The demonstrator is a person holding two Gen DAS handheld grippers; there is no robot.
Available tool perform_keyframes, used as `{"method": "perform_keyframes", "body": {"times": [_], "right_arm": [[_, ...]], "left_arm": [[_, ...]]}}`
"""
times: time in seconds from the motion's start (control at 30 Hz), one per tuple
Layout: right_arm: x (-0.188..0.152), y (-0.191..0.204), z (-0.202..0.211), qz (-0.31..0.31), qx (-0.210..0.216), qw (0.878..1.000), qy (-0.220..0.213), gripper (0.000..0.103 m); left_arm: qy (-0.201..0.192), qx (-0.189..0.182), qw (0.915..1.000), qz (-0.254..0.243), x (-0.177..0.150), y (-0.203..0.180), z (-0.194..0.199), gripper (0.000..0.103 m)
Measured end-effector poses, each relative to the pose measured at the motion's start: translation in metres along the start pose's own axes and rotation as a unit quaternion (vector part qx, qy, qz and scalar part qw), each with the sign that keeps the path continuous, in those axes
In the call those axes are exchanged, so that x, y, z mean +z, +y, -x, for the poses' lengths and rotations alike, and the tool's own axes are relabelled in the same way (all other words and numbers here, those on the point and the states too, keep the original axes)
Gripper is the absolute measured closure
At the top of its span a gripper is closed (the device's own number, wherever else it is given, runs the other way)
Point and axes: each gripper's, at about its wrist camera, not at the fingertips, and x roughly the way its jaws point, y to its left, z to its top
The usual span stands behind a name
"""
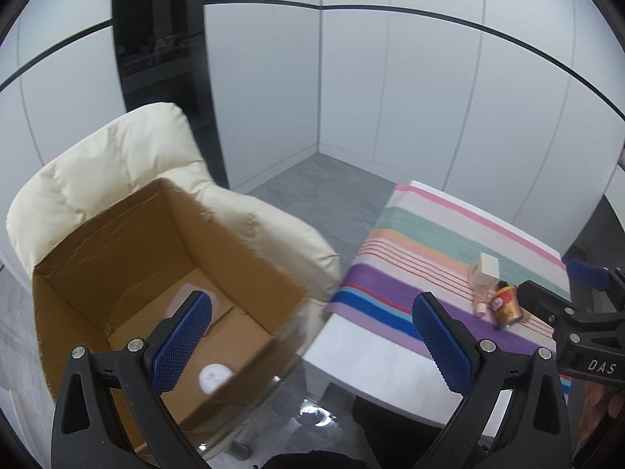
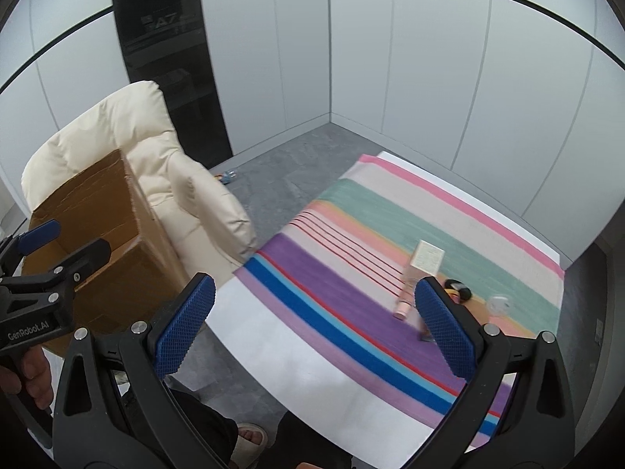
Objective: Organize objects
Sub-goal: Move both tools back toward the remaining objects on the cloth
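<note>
Across the right half of both views runs a table [image 2: 297,363] with a white top, covered by a cloth [image 2: 351,273] striped in pink, teal, peach, purple and blue, while pale wall panels with a thin dark band close off the room behind and a grey mottled floor [image 2: 281,179] fills the corner. Beside the table stands a cream padded chair [image 1: 117,164], puffy and quilted, and on its seat sits an open cardboard box [image 1: 129,250] with rough torn edges; something pale and rounded lies on the box floor (too blurred to name). On the purple stripes near the table's far right lie a small pink bottle with a cream square cap [image 1: 484,277], tilted over, and just beside it a red and gold can [image 1: 506,305], also tipped. The left gripper [image 1: 312,336] hangs above the gap between box and table, its blue textured pads wide apart and holding nothing. The right gripper [image 2: 316,328] hovers over the cloth, jaws likewise spread and empty, its right pad in front of the bottle's lower end. A sandalled foot [image 2: 250,435] shows at the bottom of the right wrist view.
</note>
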Motion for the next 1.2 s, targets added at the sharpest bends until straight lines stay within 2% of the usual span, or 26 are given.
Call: {"method": "perform_keyframes", "body": {"times": [0.7,1.2], "right_arm": [[-0.036,-0.097,0.026,-0.075,-0.065,0.995,0.009,0.0],[-0.065,-0.155,0.046,-0.125,-0.102,0.987,0.018,0.0]], "left_arm": [[0.01,-0.057,0.9972,-0.047,0.005,-0.086,-0.009,0.0],[0.027,-0.096,0.9908,-0.092,-0.003,-0.151,-0.011,0.0]]}}
